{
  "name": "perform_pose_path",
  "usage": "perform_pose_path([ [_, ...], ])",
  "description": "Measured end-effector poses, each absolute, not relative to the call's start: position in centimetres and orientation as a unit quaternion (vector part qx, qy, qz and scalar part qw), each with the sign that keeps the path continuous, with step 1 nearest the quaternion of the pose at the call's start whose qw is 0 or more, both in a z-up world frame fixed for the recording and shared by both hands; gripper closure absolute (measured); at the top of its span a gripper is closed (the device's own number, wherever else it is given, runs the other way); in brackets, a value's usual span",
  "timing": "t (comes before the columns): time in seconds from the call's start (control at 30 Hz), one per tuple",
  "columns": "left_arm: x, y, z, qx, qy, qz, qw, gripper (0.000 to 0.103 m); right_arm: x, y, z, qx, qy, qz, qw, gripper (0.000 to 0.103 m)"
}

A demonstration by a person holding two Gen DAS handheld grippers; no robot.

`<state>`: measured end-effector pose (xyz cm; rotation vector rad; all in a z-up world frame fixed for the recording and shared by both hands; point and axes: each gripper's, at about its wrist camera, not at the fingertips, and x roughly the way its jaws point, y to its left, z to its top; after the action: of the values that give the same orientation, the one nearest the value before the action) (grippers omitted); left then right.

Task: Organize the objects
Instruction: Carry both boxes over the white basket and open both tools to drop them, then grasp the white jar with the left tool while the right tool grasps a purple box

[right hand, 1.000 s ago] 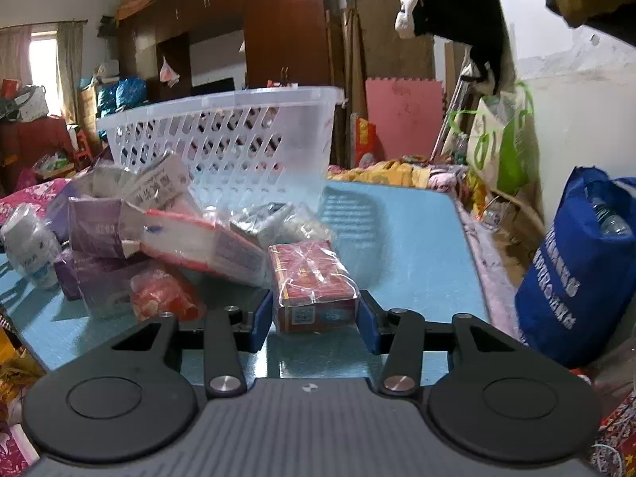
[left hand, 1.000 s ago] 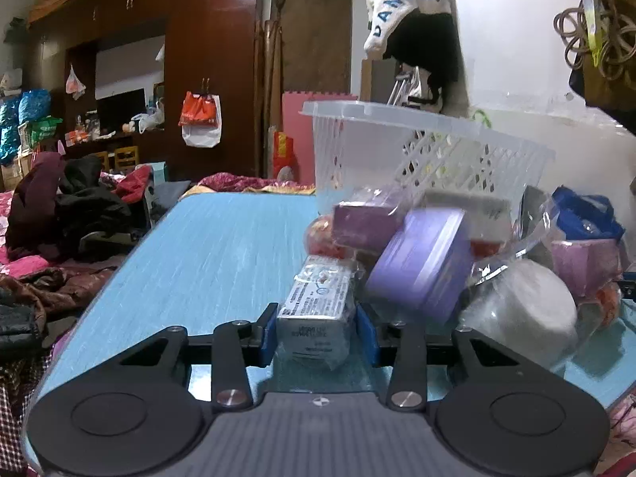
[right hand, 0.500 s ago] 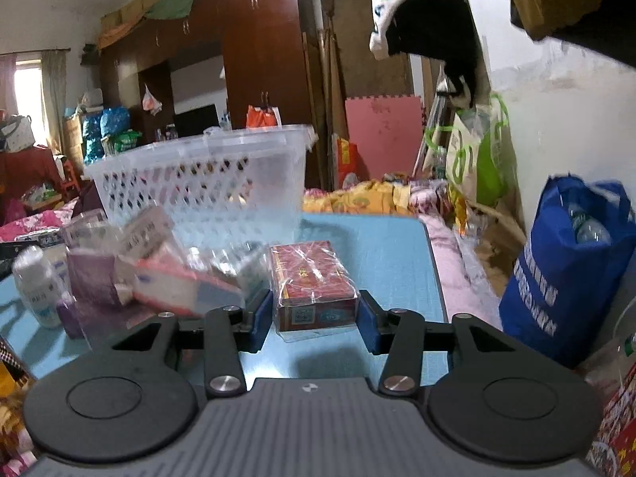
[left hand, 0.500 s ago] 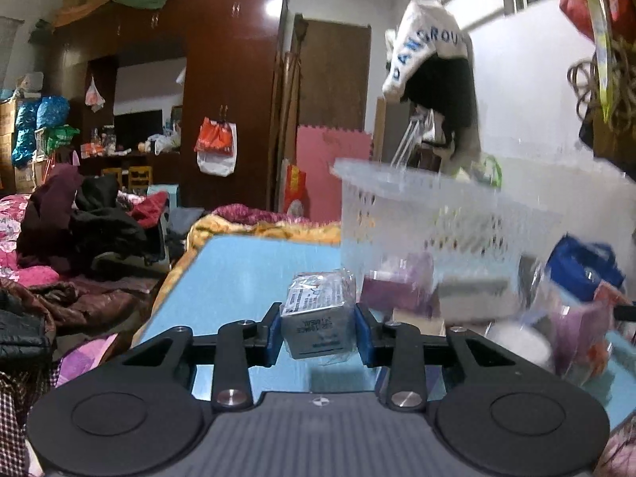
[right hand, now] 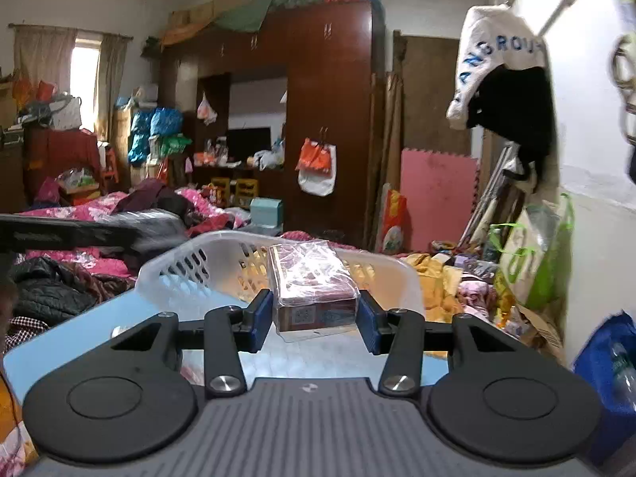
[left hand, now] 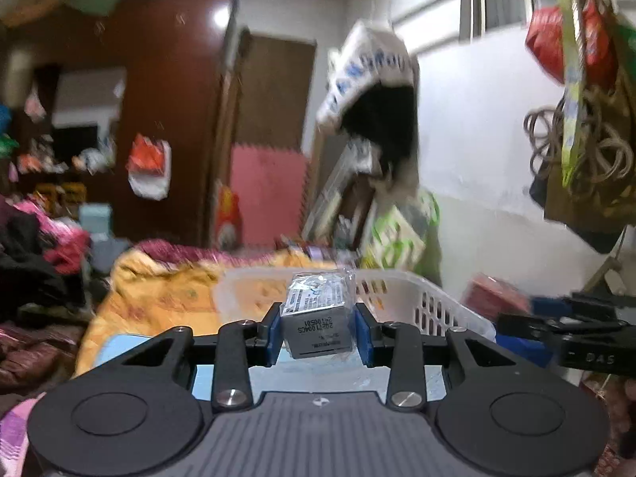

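Observation:
My left gripper (left hand: 317,330) is shut on a grey box in clear wrap (left hand: 318,318), held in the air just in front of the near rim of the white plastic basket (left hand: 401,278). In the right wrist view my right gripper (right hand: 315,320) is shut on a red box in clear wrap (right hand: 312,278), lifted level with the rim of the same white plastic basket (right hand: 187,262). The right gripper's arm also shows at the right edge of the left wrist view, with the red box (left hand: 497,296) beside the basket. The blue table (right hand: 71,342) lies below both grippers.
A blue bag (right hand: 608,357) stands to the right of the table. A white and black garment (right hand: 505,79) hangs on the wall behind the basket. Clothes lie heaped on a bed (right hand: 99,214) to the left. A dark wardrobe (right hand: 318,99) fills the back.
Both grippers rose from the table with their boxes, from among the pile of packets up to the basket's rim. The pile has dropped out of view.

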<state>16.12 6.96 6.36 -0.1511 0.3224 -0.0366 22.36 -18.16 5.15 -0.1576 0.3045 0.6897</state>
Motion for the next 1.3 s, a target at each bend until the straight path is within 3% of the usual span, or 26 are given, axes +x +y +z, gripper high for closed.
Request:
perform_pose_path([
  [0.13,19.7,6.4,6.0,-0.076,0.186,-0.01,0.98,0.061,24.8,-16.3,4.3,-0.09,0.18,0.33,0.922,0.054],
  [0.2,20.3,6.2,5.6,-0.071,0.191,-0.013,0.979,0.041,25.2,-15.8,4.0,-0.094,0.185,0.333,0.92,0.05],
  [0.23,20.4,6.1,5.4,-0.069,0.191,-0.012,0.979,0.023,25.2,-15.8,3.9,-0.093,0.187,0.333,0.92,0.037],
  [0.27,20.4,6.0,5.3,-0.067,0.188,-0.006,0.98,0.018,25.2,-15.9,3.9,-0.089,0.187,0.329,0.922,0.03],
  [0.3,19.8,6.1,5.1,-0.064,0.186,-0.002,0.981,0.018,25.0,-16.2,4.0,-0.085,0.182,0.325,0.924,0.022],
  [0.4,17.3,6.4,5.0,-0.065,0.166,0.005,0.984,0.018,23.1,-17.6,4.0,-0.08,0.173,0.332,0.924,0.018],
  [0.5,13.3,6.7,4.6,-0.06,0.146,-0.014,0.987,0.018,20.4,-19.9,3.6,-0.079,0.157,0.343,0.923,0.0],
  [0.83,2.0,4.3,-1.9,-0.001,0.134,-0.021,0.991,0.018,12.4,-25.8,-2.6,-0.018,0.141,0.351,0.926,0.0],
  [1.2,2.1,2.4,-4.0,0.023,0.15,-0.031,0.988,0.018,12.3,-20.8,-3.4,-0.034,0.128,0.348,0.928,0.0],
  [1.3,2.0,2.8,-4.7,0.018,0.151,-0.026,0.988,0.018,11.9,-19.7,-3.7,-0.045,0.129,0.349,0.927,0.007],
])
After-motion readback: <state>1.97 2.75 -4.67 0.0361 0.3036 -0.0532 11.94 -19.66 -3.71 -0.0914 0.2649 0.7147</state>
